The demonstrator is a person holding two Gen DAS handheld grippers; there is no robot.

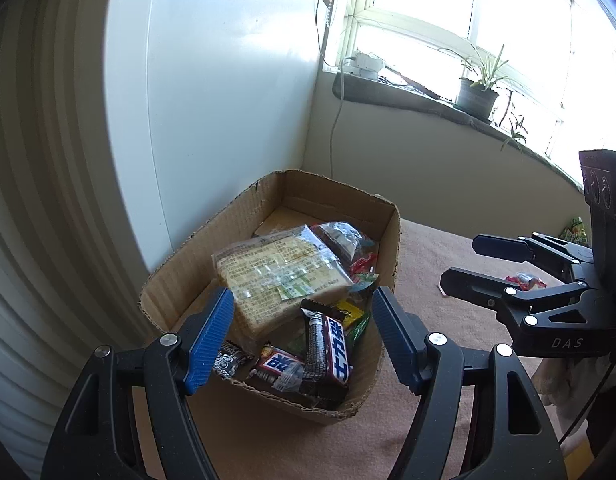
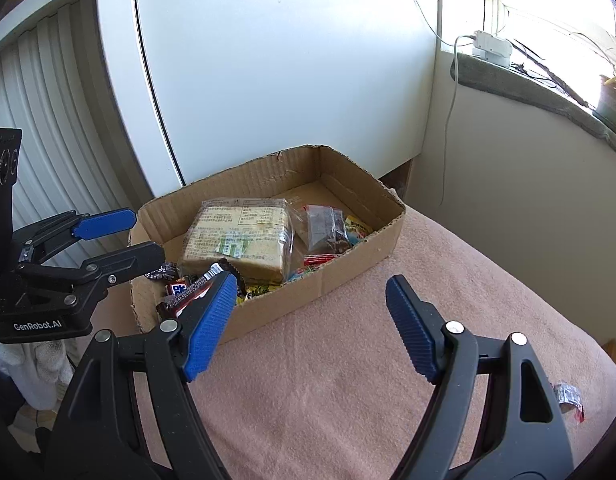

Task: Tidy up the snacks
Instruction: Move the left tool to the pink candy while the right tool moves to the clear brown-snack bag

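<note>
A cardboard box (image 1: 388, 248) (image 2: 348, 256) stands on a pink cloth and holds several snacks: a large clear bread pack (image 1: 279, 276) (image 2: 235, 236), dark chocolate bars (image 1: 328, 348) (image 2: 187, 292), a dark clear bag (image 1: 344, 240) (image 2: 326, 228) and small bright candies. My left gripper (image 1: 303, 308) (image 2: 123, 236) is open and empty, hovering over the box's near end. My right gripper (image 2: 312, 292) (image 1: 464, 264) is open and empty above the cloth, to the right of the box. A small red wrapped snack (image 1: 524, 280) lies on the cloth. A silver-and-red wrapper (image 2: 568, 398) lies at the right edge.
A white cabinet (image 2: 287, 60) stands right behind the box. A windowsill (image 1: 428, 100) with potted plants (image 1: 478, 92) and a power strip (image 2: 492, 46) runs at the back right. A ribbed white radiator (image 2: 47, 120) is on the left. A green packet (image 1: 576, 232) lies far right.
</note>
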